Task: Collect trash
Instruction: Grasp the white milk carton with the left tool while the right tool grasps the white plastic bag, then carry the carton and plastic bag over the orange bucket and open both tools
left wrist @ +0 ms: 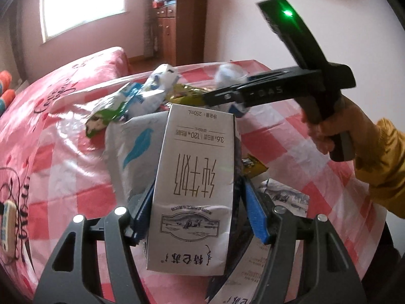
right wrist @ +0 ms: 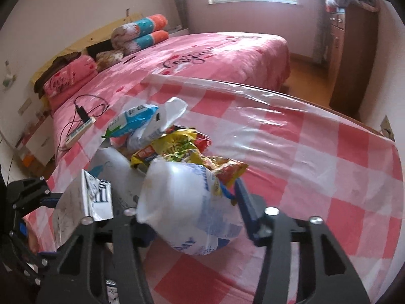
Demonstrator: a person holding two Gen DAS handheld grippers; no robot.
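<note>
Both grippers tilt down over the table. The left gripper (left wrist: 195, 202) pinches a milk carton (left wrist: 195, 177) – its long axis running away along the fingers. The right gripper (right wrist: 192, 217) clamps a white plastic bag (right wrist: 187, 202) beside the wrapper pile (right wrist: 167, 139) mid-table, on a red-checked cloth (right wrist: 316, 177) – pink bed (right wrist: 215, 55) beyond
</note>
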